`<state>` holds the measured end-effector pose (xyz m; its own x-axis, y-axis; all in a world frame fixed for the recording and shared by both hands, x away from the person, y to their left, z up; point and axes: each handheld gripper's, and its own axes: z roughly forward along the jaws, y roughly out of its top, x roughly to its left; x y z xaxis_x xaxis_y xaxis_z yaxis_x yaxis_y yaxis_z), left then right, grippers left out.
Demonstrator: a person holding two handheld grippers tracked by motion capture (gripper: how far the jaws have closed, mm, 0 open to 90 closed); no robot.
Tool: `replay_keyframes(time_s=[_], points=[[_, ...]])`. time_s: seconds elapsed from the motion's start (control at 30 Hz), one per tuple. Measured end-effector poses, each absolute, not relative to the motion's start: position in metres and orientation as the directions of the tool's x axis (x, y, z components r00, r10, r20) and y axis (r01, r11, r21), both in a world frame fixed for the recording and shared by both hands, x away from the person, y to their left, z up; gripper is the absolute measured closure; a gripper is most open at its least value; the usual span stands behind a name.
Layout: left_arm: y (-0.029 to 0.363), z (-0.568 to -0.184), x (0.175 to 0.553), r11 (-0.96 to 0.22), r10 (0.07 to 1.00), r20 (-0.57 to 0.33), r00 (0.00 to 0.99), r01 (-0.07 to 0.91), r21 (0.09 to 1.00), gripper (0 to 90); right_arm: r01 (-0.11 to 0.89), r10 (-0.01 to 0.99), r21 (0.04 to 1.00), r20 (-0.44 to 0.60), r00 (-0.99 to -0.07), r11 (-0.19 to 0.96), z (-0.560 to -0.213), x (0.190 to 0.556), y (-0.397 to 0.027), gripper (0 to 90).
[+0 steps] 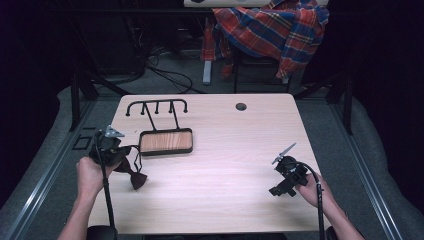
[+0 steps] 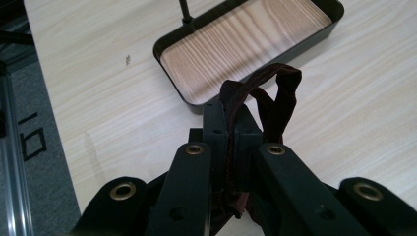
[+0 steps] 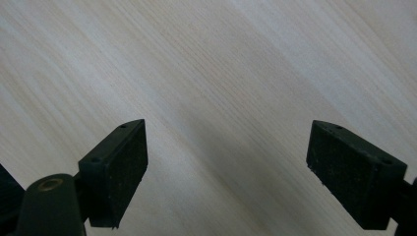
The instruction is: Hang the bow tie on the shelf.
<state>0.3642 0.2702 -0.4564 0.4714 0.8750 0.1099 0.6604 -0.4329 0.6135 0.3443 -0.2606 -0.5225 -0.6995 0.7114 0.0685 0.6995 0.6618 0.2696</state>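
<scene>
Maroon bow tie (image 1: pixel 131 176) clamped in left hand-held gripper (image 2: pixel 231 125), strap loop plain in its own view, tray (image 2: pixel 314 37) just beyond, right hand-held gripper (image 3: pixel 226 167) jaws apart above bare worktop (image 3: pixel 221 73)

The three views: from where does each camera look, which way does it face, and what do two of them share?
High view: above the person's side, looking forward and down on the table; both forearms, left gripper, right gripper.
Left gripper view: rides the left gripper, looks along shut jaws pinching a dark red bow tie, toward the tray.
Right gripper view: looks down on bare table between open jaws.
Shared: bow tie and tray show in high and left gripper views.
</scene>
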Motion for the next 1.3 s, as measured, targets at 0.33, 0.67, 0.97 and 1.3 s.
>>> replay_keyframes(time_s=[0.33, 0.67, 0.97, 1.3], points=[[0.278, -0.447, 0.376, -0.402, 0.888, 0.096, 0.451, 0.656, 0.638, 87.7, 0.7, 0.713, 0.269, 0.064, -0.698, 0.662, -0.523, 0.344, -0.261, 16.2], [0.28, -0.439, 0.382, -0.399, 0.892, 0.113, 0.438, 0.645, 0.651, 87.6, 0.692, 0.707, 0.268, 0.055, -0.705, 0.67, -0.521, 0.343, -0.26, 16.4], [0.286, -0.432, 0.387, -0.382, 0.9, 0.116, 0.419, 0.636, 0.67, 87.7, 0.697, 0.713, 0.285, 0.063, -0.699, 0.658, -0.52, 0.342, -0.263, 16.1], [0.287, -0.425, 0.396, -0.381, 0.902, 0.123, 0.414, 0.627, 0.679, 87.6, 0.705, 0.721, 0.279, 0.061, -0.69, 0.652, -0.521, 0.342, -0.261, 16.0]])
